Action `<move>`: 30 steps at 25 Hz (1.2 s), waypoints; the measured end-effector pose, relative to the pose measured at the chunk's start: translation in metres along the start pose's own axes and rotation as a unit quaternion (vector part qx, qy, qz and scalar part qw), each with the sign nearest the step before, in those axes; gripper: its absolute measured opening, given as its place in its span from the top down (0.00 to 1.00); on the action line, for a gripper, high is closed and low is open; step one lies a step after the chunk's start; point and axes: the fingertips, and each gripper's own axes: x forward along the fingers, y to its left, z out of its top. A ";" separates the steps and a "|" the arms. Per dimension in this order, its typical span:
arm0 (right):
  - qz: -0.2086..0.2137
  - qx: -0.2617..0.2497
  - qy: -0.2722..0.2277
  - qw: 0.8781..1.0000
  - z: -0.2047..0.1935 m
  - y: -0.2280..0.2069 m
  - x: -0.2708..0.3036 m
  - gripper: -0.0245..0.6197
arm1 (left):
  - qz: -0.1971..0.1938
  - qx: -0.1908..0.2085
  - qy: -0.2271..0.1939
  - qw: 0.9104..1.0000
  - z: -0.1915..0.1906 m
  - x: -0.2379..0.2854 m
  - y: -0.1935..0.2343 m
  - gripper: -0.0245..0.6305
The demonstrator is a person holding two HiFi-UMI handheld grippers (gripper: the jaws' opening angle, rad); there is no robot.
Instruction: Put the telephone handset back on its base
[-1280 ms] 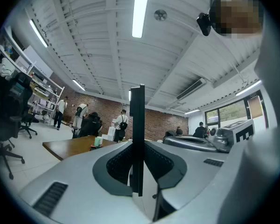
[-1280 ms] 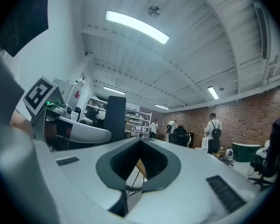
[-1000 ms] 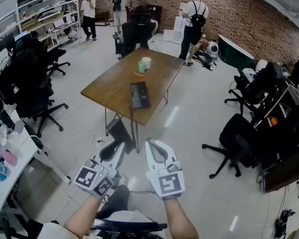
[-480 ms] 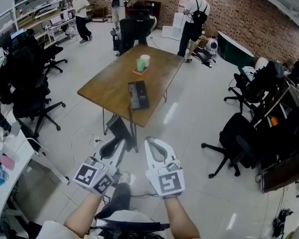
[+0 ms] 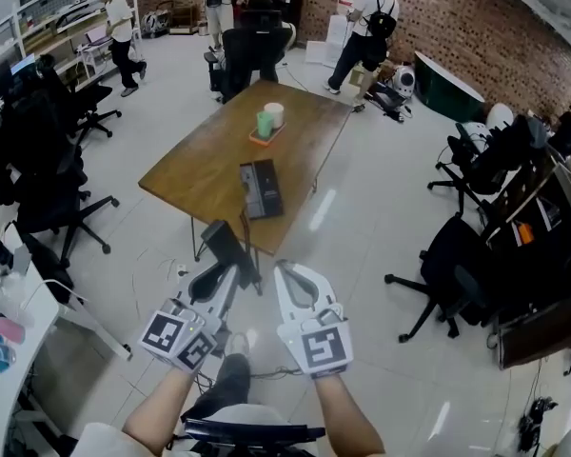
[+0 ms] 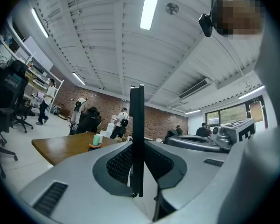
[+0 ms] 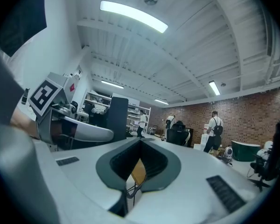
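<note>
The black telephone (image 5: pixel 260 188) lies near the front edge of the brown wooden table (image 5: pixel 200 174), some way ahead of both grippers; I cannot tell how its handset sits. My left gripper (image 5: pixel 230 272) is shut on a thin black flat panel (image 5: pixel 226 248), which the left gripper view shows edge-on as a dark panel (image 6: pixel 136 125) between the jaws of the left gripper (image 6: pixel 136 171). My right gripper (image 5: pixel 287 270) is held beside it over the floor. The right gripper view shows the right gripper (image 7: pixel 139 167) shut, with nothing in it.
A green cup and a white cup (image 5: pixel 266 122) stand on an orange mat at the table's far side. Black office chairs (image 5: pixel 457 265) stand right and left (image 5: pixel 48 188). Several people (image 5: pixel 366 22) stand beyond the table. A white desk (image 5: pixel 9 331) is at lower left.
The table and telephone have drawn a little nearer and lower in the head view. A person at the back left has walked further left. Both grippers keep their pose.
</note>
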 end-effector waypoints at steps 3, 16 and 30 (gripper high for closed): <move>-0.006 0.003 0.005 1.000 -0.001 -0.009 0.017 0.96 | -0.003 -0.003 0.010 1.000 -0.002 0.013 0.014 0.86; -0.015 0.013 0.030 0.999 -0.002 -0.033 0.099 0.96 | -0.023 -0.035 0.047 0.998 -0.016 0.071 0.081 0.86; -0.036 0.010 0.064 0.997 -0.022 -0.058 0.166 0.96 | -0.048 -0.071 0.088 0.992 -0.045 0.132 0.143 0.86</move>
